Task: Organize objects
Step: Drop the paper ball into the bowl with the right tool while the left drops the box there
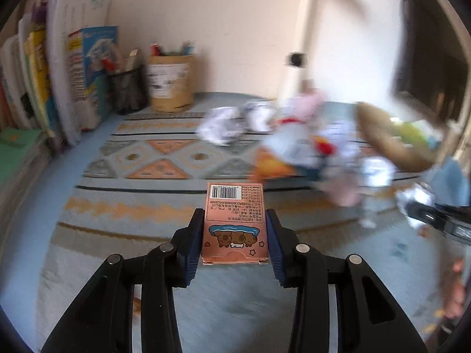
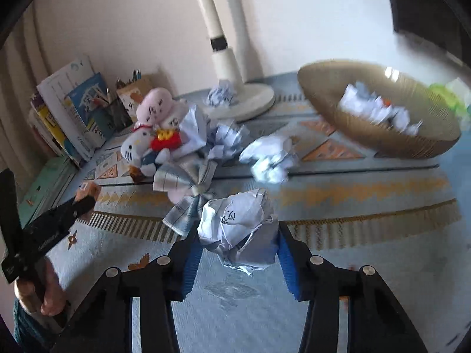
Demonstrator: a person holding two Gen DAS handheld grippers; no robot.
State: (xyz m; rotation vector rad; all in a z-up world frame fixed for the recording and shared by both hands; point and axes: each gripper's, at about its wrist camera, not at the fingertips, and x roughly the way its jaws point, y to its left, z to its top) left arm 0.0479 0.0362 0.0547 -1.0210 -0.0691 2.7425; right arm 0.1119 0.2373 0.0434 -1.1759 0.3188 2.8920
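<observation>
My left gripper (image 1: 235,220) is shut on a small pink card box (image 1: 235,223) with a barcode and cartoon animals, held above the patterned mat (image 1: 159,161). My right gripper (image 2: 238,235) is shut on a crumpled paper ball (image 2: 238,229), also above the mat. The left gripper with the pink box shows at the left of the right wrist view (image 2: 85,197). More crumpled paper balls (image 2: 270,158) lie on the mat. A pile of plush toys (image 2: 153,135) and a checked cloth bow (image 2: 188,188) sit mid-mat.
A woven basket (image 2: 329,88) with several paper balls stands at the right. A white lamp base (image 2: 253,100) is at the back. Upright books (image 1: 59,82), a mesh pen cup (image 1: 128,91) and a cardboard pen holder (image 1: 170,85) line the back left.
</observation>
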